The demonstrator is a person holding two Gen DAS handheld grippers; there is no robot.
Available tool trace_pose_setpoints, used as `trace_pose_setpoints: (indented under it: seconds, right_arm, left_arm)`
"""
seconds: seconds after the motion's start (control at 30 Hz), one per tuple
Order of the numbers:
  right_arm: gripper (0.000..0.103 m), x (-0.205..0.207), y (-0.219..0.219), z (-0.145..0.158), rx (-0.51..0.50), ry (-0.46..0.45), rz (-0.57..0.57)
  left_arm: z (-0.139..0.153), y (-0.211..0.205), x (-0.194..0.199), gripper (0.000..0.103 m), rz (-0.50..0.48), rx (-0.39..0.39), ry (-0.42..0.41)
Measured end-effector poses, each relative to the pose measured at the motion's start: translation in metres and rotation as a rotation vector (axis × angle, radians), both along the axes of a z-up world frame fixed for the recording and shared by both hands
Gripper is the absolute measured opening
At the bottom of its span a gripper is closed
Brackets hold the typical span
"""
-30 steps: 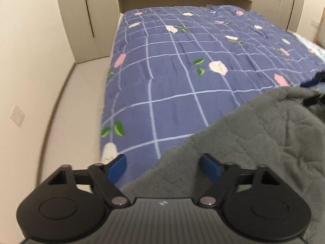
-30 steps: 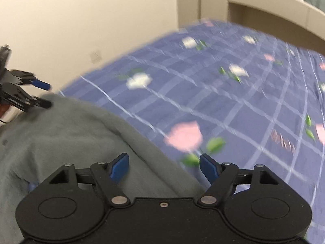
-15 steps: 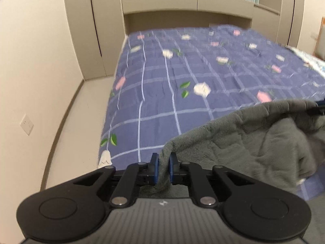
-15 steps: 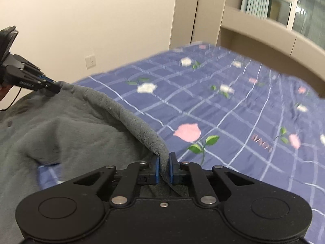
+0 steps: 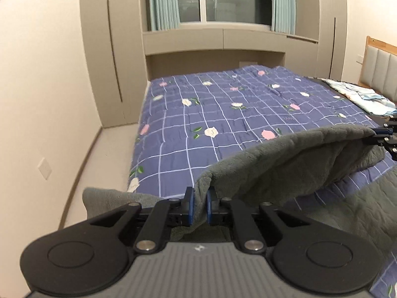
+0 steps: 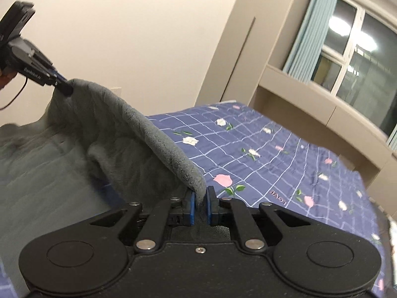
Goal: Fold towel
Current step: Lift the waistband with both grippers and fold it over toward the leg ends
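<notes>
A grey fleece towel (image 5: 285, 164) hangs lifted above the bed, its top edge stretched between both grippers. My left gripper (image 5: 199, 207) is shut on one corner of the towel, the blue pads pinching the fabric. My right gripper (image 6: 200, 206) is shut on the other corner of the towel (image 6: 153, 136). In the right wrist view the left gripper (image 6: 65, 88) shows at far left, holding its corner high. In the left wrist view the right gripper (image 5: 377, 134) shows at the far right edge. The towel's lower part still rests on the bed.
The bed carries a blue checked quilt with flowers (image 5: 223, 124). A cream wall (image 5: 37, 99) and a strip of floor (image 5: 109, 154) lie left of it. Cabinets and a window (image 5: 211, 0) stand beyond. Folded pale bedding (image 5: 359, 94) lies by the headboard at right.
Both grippers went from open to shut on the towel's corners, then rose and tilted up, lifting the towel's edge off the bed and drawing it taut between them.
</notes>
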State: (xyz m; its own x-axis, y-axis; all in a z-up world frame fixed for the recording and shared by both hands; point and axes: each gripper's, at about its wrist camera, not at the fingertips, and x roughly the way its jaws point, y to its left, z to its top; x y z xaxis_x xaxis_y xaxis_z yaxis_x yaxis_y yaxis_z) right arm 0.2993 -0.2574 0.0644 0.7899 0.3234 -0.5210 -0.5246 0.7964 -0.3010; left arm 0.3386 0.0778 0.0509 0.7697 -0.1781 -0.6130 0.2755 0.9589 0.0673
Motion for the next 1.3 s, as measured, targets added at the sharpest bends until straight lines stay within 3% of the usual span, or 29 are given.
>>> trace_pose_setpoints:
  seconds: [0.23, 0.33, 0.43, 0.63, 0.77, 0.9, 1.03, 1.2, 1.3]
  right_arm:
    - [0.008, -0.091, 0.002, -0.011, -0.012, -0.044, 0.015]
    - [0.008, -0.124, 0.004, -0.029, -0.048, -0.076, 0.011]
    - [0.008, -0.149, 0.010, -0.053, -0.075, -0.092, -0.003]
    - [0.008, -0.168, 0.021, -0.082, -0.085, -0.106, -0.038]
    - [0.006, -0.181, 0.016, -0.078, -0.073, -0.120, -0.058]
    - [0.006, -0.202, 0.019, -0.074, -0.126, -0.143, -0.028]
    - [0.006, -0.209, 0.021, -0.090, -0.186, -0.104, -0.006]
    - [0.006, -0.202, 0.022, -0.107, -0.200, -0.022, -0.007]
    - [0.010, -0.203, 0.023, -0.112, -0.202, -0.018, -0.006]
  left_arm:
    - [-0.018, -0.002, -0.079, 0.010, 0.077, -0.013, -0.031]
    - [-0.033, -0.009, -0.105, 0.010, 0.093, 0.018, -0.077]
    - [-0.053, -0.013, -0.122, 0.010, 0.121, 0.029, -0.063]
    - [-0.082, -0.018, -0.141, 0.010, 0.144, 0.036, -0.071]
    - [-0.078, -0.016, -0.153, 0.010, 0.121, 0.042, -0.090]
    - [-0.078, -0.010, -0.165, 0.010, 0.073, 0.060, -0.093]
    - [-0.098, -0.018, -0.170, 0.010, 0.030, 0.126, -0.054]
    - [-0.109, -0.020, -0.166, 0.014, 0.029, 0.106, 0.004]
    - [-0.107, -0.024, -0.169, 0.021, 0.026, 0.116, 0.006]
